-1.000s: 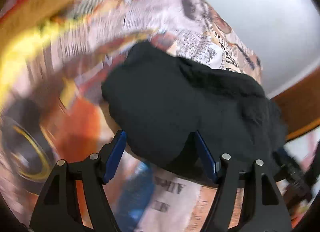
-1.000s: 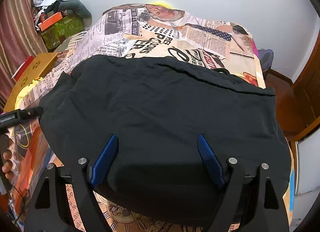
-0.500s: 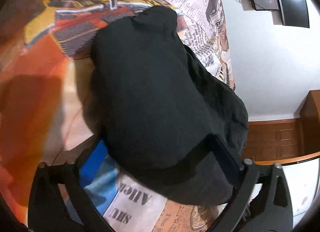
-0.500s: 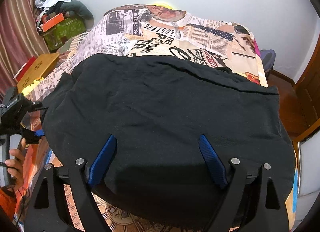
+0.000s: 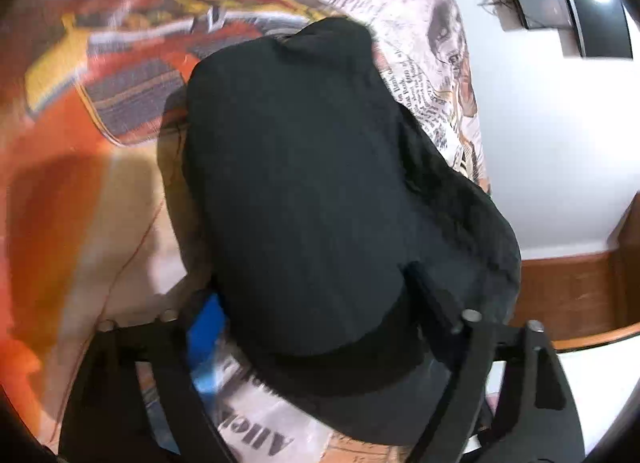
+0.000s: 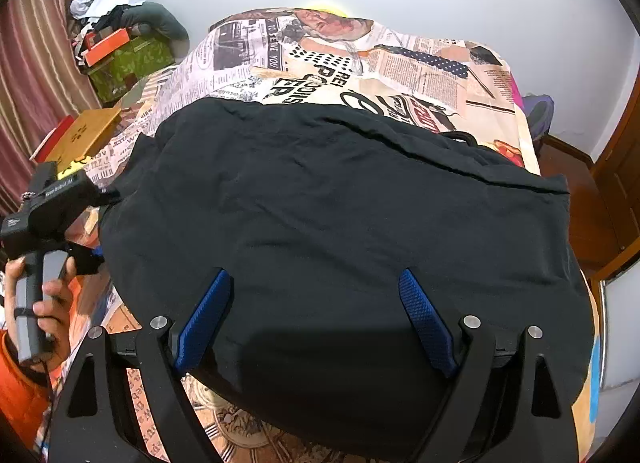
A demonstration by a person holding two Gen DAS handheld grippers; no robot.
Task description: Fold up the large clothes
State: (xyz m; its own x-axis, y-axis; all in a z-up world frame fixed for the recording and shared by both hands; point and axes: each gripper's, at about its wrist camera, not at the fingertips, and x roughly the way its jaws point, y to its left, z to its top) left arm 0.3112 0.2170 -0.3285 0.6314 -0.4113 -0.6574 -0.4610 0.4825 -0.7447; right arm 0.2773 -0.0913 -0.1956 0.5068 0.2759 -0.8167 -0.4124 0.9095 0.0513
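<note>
A large black garment lies spread over a bed covered with a newspaper-print sheet. My right gripper is open, its blue-padded fingers standing over the garment's near edge. In the left wrist view the same black garment fills the middle. My left gripper is open around the garment's side edge, with cloth lying between the jaws and hiding most of the right finger. The left gripper and the hand holding it also show in the right wrist view at the garment's left edge.
A green box with clutter and a yellow box stand left of the bed. A wooden door and floor are at the right. A white wall runs behind the bed.
My left gripper has swung round and moved in on the garment's left edge, so cloth now lies between its fingers. The right gripper has stayed almost still.
</note>
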